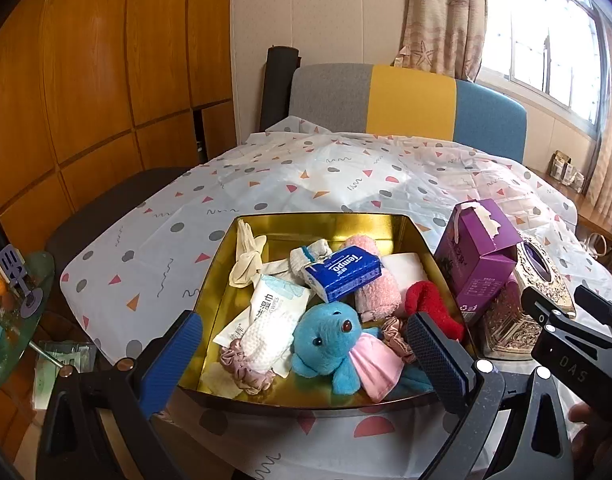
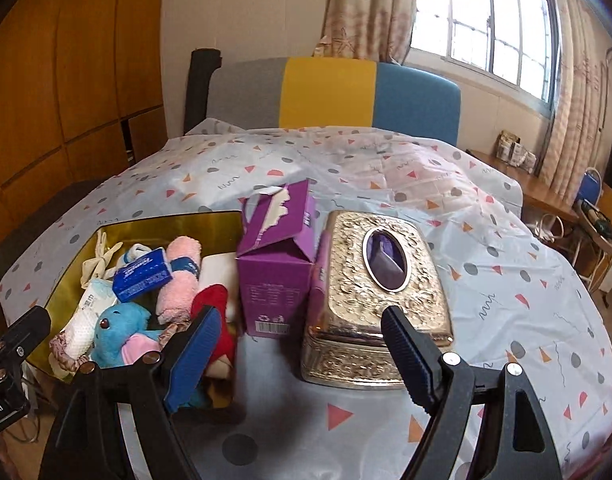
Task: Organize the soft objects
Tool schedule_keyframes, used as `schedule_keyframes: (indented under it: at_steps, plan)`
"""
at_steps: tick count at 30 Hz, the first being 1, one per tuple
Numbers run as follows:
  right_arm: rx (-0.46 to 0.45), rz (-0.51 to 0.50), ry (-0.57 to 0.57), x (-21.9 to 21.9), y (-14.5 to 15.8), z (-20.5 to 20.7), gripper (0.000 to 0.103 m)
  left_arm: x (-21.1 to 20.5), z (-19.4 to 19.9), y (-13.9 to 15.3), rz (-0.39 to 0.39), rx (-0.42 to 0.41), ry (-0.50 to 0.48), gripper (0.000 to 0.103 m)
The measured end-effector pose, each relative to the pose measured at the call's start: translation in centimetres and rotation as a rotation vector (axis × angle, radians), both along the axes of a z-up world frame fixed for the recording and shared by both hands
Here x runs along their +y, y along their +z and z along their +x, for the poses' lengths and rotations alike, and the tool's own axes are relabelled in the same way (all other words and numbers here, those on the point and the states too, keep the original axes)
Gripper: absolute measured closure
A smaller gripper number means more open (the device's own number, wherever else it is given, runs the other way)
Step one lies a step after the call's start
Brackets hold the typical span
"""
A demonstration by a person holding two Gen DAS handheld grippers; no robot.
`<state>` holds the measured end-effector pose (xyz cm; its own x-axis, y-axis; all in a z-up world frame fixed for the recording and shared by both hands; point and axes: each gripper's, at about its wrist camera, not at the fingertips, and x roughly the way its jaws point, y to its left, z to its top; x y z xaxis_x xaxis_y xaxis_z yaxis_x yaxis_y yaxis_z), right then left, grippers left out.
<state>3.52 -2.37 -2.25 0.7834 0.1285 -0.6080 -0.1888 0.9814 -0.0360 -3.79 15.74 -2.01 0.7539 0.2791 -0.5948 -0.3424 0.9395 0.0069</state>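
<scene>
The left gripper (image 1: 306, 352) hangs spread over the near side of the gold tin (image 1: 326, 222), nothing between its fingers. The right gripper (image 2: 302, 354) is also spread and empty, poised over the near edge of the tabletop (image 2: 506, 264), in front of the gap between the purple box (image 2: 274, 264) and the ornate tissue case (image 2: 386, 280).

The soft things lie heaped in the tin toward the tabletop's left side: a blue plush (image 1: 326, 340) at the near wall, a pink towel roll (image 1: 374, 288) behind it, a red cloth (image 1: 430, 304) at the right wall, scrunchies (image 1: 246, 368), a glove (image 1: 246, 260) at the far left corner, and tissue packs (image 1: 342, 272) on top.

The likely trouble is the crowding. A grab at the plush could also snag the pink cloth or a scrunchie under it and drag them out together. The tissue pack rests loosely on the pile and may slide off if anything below is pulled.

The purple box stands just beside the tin's right wall, touching the case, and looks top-heavy with its torn flap; a right gripper reaching left for the red cloth could knock it over. The two grippers are also close, so they might collide over the tin.
</scene>
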Motion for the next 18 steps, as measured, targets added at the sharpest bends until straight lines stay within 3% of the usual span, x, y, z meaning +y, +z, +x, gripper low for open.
schedule_keyframes:
  at_steps: [9, 18]
  plan:
    - [0.005, -0.001, 0.011, 0.21, -0.39, -0.27, 0.019, -0.55, 0.12, -0.61, 0.042, 0.021, 0.019, 0.000]
    - [0.004, 0.003, 0.018, 0.60, -0.36, -0.41, 0.019, 0.03, -0.05, -0.51, 0.027, 0.012, 0.035, 0.000]
